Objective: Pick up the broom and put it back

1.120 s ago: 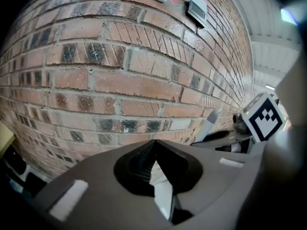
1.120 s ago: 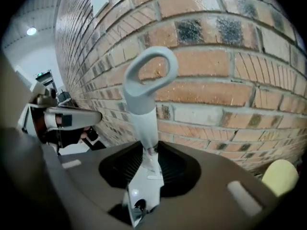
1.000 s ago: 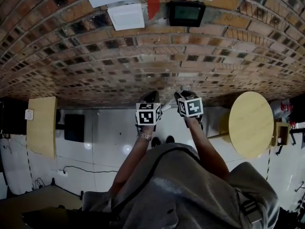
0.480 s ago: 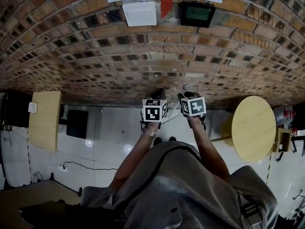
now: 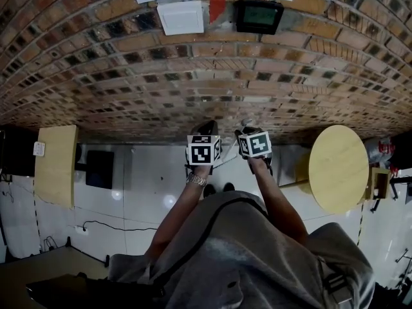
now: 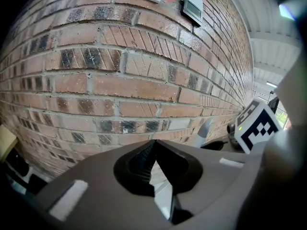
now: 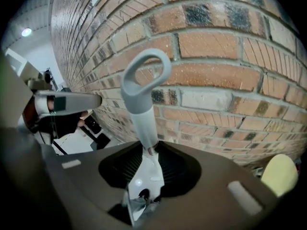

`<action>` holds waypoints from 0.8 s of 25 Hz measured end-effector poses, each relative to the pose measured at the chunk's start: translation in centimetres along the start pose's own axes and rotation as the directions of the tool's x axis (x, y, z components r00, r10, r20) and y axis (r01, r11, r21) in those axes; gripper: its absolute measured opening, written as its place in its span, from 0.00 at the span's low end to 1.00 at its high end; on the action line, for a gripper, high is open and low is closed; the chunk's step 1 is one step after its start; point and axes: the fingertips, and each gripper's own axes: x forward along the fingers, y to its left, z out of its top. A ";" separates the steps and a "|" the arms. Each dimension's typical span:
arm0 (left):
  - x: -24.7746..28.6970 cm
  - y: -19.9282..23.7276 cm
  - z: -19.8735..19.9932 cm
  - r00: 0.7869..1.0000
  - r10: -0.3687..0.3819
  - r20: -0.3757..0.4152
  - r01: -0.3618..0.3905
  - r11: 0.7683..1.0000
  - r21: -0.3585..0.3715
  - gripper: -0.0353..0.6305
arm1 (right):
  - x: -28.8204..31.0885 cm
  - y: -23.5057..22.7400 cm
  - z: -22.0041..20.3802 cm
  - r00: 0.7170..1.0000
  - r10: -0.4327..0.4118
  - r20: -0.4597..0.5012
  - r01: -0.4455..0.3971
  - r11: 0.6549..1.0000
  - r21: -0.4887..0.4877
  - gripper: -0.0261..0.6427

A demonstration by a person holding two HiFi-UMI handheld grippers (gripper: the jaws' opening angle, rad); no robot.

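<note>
Firmly my right gripper pinches the broom handle, left gripper pressed together, empty; I should lean it gently against the brick wall.

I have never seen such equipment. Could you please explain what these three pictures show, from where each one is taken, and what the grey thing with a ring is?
There is no robot here. A person holds a hand tool with two jaws in each hand. The head view comes from a camera on the person's head. It looks down on the arms, the brick wall, the pale floor and a round table. Each of the other two pictures comes from a camera that rides on one tool. In the right gripper view, the right gripper has its jaws closed on the broom handle, whose grey end has a ring. In the left gripper view, the left gripper has its jaws together, with nothing held between them.
</note>
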 end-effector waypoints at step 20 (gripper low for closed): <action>-2.7 1.4 -7.5 0.987 0.115 -0.111 -0.120 0.992 -0.044 0.06 | 16.3 -7.3 -6.0 0.977 -0.055 -0.205 0.075 0.993 0.092 0.19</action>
